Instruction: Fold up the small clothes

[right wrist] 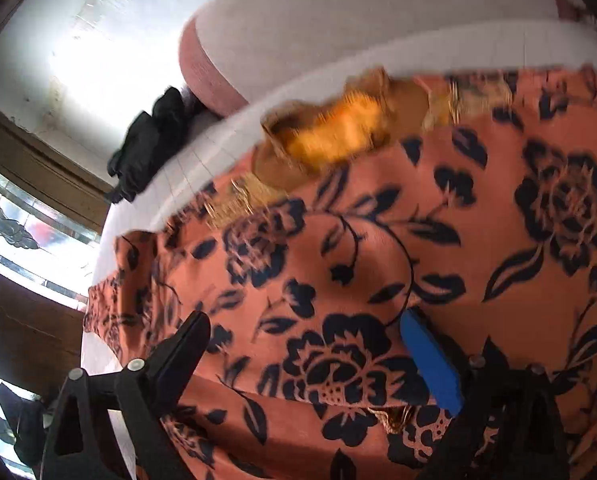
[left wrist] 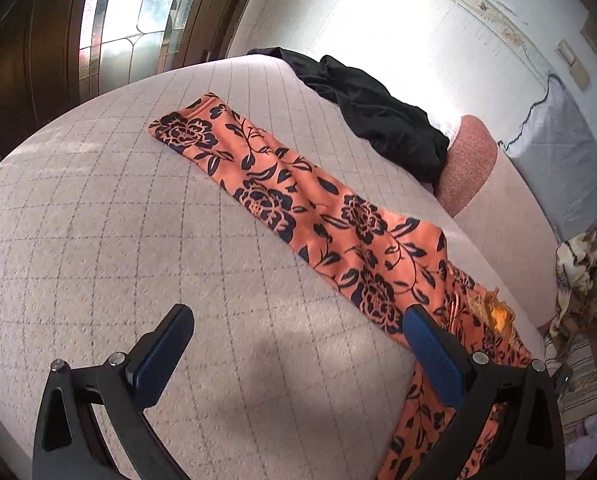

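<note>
An orange garment with a dark floral print lies as a long folded strip across the grey checked bed cover, running from the far middle to the near right. My left gripper is open and empty, above the cover beside the strip's near end. In the right wrist view the same garment fills most of the frame, with a yellow-orange neckline trim at its far edge. My right gripper is open just over the cloth, holding nothing.
A crumpled black garment lies at the bed's far edge; it also shows in the right wrist view. A pink bolster and a white pillow lie on the right. A patterned cloth hangs at the right.
</note>
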Demonstrator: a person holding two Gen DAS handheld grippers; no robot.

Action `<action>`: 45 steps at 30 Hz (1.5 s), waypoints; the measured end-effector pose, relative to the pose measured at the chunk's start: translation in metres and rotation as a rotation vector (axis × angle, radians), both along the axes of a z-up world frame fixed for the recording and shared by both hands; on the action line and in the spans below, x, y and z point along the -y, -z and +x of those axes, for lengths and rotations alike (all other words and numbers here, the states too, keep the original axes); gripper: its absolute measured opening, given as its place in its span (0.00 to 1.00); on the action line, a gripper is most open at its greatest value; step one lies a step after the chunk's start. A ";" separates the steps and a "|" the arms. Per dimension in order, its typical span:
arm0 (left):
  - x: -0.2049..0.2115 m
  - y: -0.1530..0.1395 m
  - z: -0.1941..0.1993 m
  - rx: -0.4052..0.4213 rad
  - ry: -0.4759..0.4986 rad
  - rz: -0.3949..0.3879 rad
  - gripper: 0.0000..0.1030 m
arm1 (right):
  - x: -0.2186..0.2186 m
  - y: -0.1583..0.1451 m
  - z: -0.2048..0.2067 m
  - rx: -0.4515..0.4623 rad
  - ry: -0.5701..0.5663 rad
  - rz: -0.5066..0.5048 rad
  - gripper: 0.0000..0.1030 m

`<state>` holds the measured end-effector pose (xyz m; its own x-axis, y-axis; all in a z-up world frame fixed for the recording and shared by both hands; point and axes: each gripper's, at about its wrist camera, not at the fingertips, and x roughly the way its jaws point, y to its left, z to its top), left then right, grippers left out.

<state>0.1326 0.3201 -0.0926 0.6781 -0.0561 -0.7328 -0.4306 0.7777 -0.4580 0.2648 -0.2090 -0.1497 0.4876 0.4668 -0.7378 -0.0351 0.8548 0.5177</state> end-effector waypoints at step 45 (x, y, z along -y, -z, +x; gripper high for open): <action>0.430 -0.107 0.159 0.352 0.705 0.377 0.06 | 0.115 -0.068 -0.108 0.200 0.247 0.073 0.99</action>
